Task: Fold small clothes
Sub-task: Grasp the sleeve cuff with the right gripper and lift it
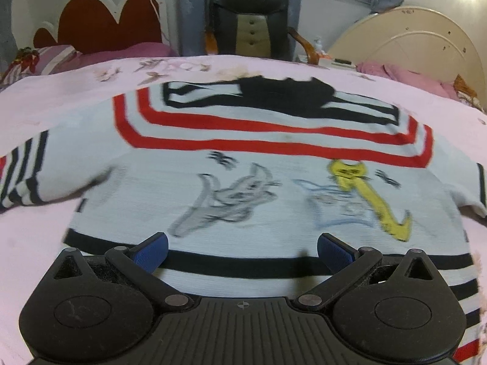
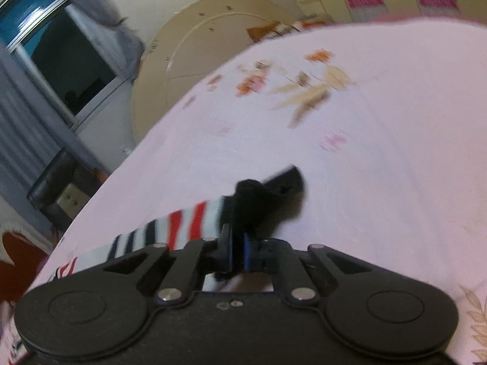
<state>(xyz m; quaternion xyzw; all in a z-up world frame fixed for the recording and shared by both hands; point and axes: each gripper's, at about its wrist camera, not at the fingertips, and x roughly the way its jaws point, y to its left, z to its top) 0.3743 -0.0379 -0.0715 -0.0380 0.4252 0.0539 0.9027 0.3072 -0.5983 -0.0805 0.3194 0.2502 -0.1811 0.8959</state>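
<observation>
A small white knit sweater (image 1: 243,188) with red and black stripes and cartoon prints lies flat on the pink bedsheet (image 1: 45,106), its black collar at the far side. My left gripper (image 1: 242,251) hovers over the sweater's black-striped hem, open, its blue pads (image 1: 152,254) wide apart with nothing between them. In the right wrist view, the striped sleeve (image 2: 182,225) runs in from the left and ends in a black cuff (image 2: 268,194). My right gripper (image 2: 238,243) is shut on that sleeve at the cuff, and the cuff's tip sticks out beyond the pads.
A black and beige office chair (image 1: 249,21) stands behind the bed, beside a red heart-shaped headboard (image 1: 100,21). A cream rounded headboard (image 1: 420,39) with pink pillows (image 1: 404,76) is at the right. A dark window (image 2: 70,67) and grey curtains are on the left wall.
</observation>
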